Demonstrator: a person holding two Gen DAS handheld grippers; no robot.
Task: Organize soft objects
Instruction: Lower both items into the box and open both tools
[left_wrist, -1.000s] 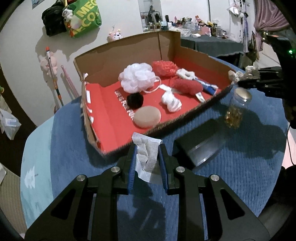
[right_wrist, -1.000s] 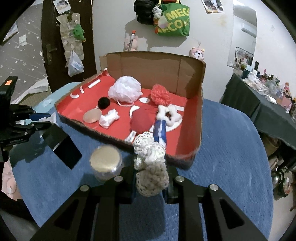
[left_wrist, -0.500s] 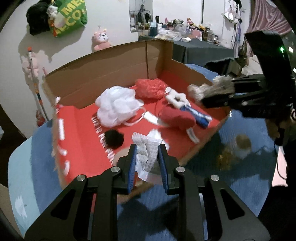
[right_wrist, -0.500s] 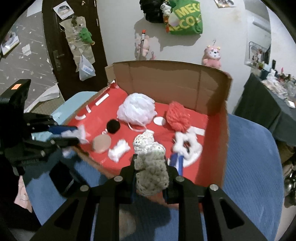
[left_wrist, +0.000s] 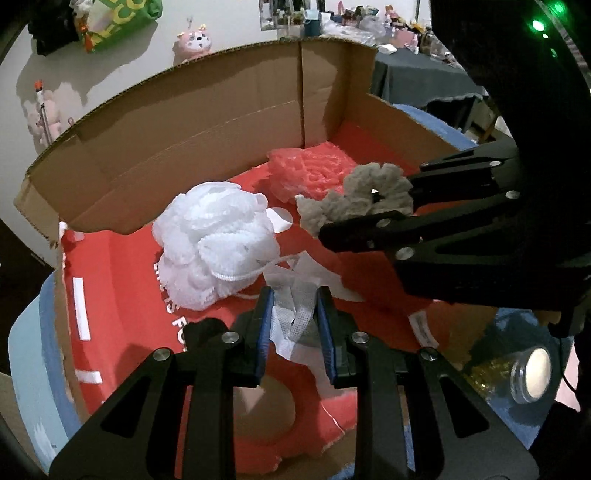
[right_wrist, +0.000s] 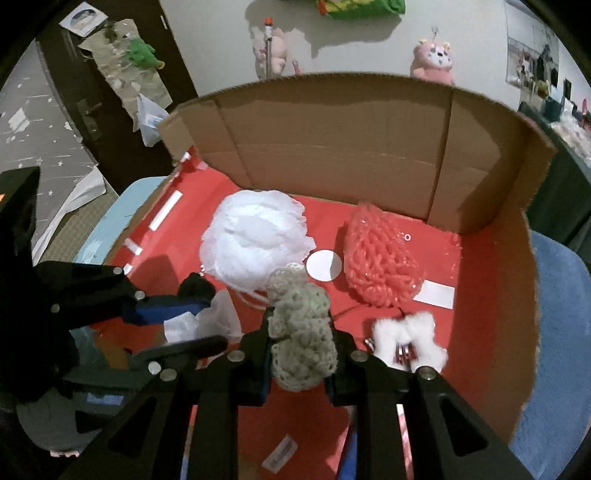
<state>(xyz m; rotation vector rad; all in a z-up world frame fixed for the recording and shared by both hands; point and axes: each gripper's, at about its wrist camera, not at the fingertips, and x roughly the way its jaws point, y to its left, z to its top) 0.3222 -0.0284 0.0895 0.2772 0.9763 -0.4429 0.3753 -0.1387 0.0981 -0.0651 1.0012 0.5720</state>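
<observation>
A crumpled wipe (left_wrist: 295, 314) is clamped by the left gripper (left_wrist: 294, 332); a crochet piece (right_wrist: 301, 332), long axis pointing forward over the box (right_wrist: 332, 147), is gripped by the right gripper (right_wrist: 300, 354).

A blue textured cover (right_wrist: 561, 332) spreads over the surface, with a paler blue edge (left_wrist: 22, 354) showing at the left side. Sitting directly on it is the open cardboard box (right_wrist: 332, 147), red inside, brown walls standing at the back. Just beside the box's front right corner stands a small glass jar (left_wrist: 532, 373) with a pale lid.
</observation>
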